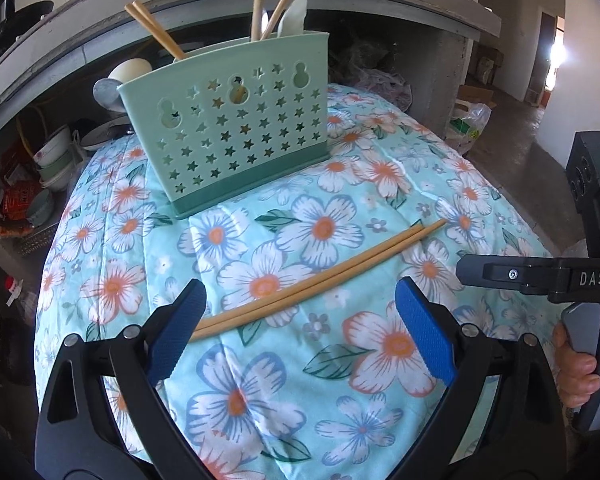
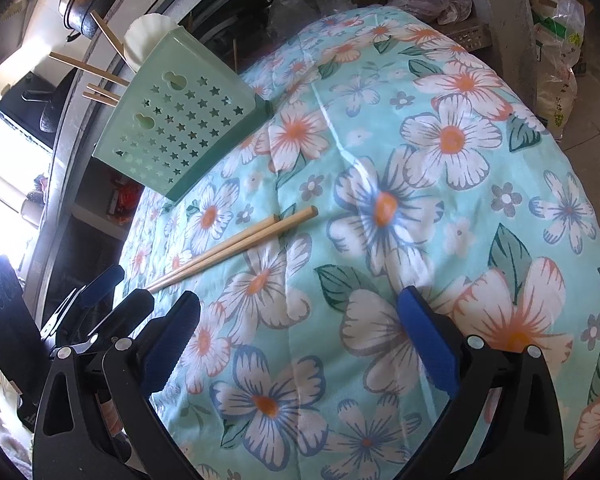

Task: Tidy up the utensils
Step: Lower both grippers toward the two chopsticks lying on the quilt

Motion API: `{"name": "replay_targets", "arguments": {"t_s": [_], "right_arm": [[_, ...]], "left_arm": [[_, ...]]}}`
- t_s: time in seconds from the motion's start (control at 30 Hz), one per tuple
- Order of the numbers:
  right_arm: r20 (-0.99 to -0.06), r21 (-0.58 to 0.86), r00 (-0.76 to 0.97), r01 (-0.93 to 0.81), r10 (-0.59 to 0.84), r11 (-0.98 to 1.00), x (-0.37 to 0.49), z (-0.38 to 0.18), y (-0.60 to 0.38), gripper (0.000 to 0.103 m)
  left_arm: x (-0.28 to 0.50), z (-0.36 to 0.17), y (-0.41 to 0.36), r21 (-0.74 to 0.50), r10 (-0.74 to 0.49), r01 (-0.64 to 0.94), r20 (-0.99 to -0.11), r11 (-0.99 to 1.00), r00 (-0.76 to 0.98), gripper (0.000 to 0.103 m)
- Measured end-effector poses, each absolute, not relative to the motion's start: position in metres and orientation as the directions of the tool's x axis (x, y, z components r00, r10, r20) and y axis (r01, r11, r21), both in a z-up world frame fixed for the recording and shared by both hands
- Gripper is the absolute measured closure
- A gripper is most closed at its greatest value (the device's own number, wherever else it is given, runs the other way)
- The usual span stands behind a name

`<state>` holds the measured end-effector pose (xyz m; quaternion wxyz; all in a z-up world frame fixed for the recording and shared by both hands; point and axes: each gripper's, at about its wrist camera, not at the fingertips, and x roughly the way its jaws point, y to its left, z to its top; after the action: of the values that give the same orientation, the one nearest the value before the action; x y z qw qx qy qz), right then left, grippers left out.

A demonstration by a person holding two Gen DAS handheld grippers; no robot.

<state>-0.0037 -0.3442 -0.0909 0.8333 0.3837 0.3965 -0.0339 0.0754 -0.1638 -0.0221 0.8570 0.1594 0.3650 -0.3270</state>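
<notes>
A pair of wooden chopsticks (image 1: 320,278) lies flat on the floral cloth (image 1: 340,360), thin ends toward my left gripper (image 1: 300,300). That gripper is open and empty, with the thin ends between its blue pads. A mint green utensil holder (image 1: 228,136) with star holes stands behind, holding several chopsticks and a white spoon. In the right wrist view the chopsticks (image 2: 236,246) lie ahead to the left and the holder (image 2: 180,128) is further left. My right gripper (image 2: 298,308) is open and empty above the cloth. The left gripper (image 2: 96,292) shows at the left edge.
The cloth (image 2: 420,200) covers a rounded table. Behind it is a grey shelf (image 1: 40,60) with stacked bowls (image 1: 54,156) and packages below. A plastic bag (image 1: 474,124) sits on the floor at right. My right gripper's body (image 1: 540,276) shows at the right edge.
</notes>
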Motion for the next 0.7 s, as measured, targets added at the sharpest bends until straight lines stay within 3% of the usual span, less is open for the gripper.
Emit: {"name": "replay_targets", "arguments": {"t_s": [0.33,0.63,0.7], "right_arm": [[-0.681,0.622,0.686,0.355,0.257,0.698,-0.0043,-0.0913,-0.3443,0.006],[-0.674,0.632,0.69,0.356,0.263,0.689,-0.0044,-0.092,-0.3447,0.006],[-0.674,0.633,0.69,0.357,0.263,0.687,-0.0045,-0.0918,-0.3447,0.006]], "left_arm": [[0.0742,-0.0227,-0.1704,0.076,-0.433,0.684,-0.722,0.726,0.54,0.012],[0.0754,-0.027,-0.1712,0.22,-0.371,0.673,-0.694,0.707,0.617,0.012],[0.0722,-0.0269,-0.1716,0.24,-0.38,0.684,-0.683,0.689,0.623,0.016]]}}
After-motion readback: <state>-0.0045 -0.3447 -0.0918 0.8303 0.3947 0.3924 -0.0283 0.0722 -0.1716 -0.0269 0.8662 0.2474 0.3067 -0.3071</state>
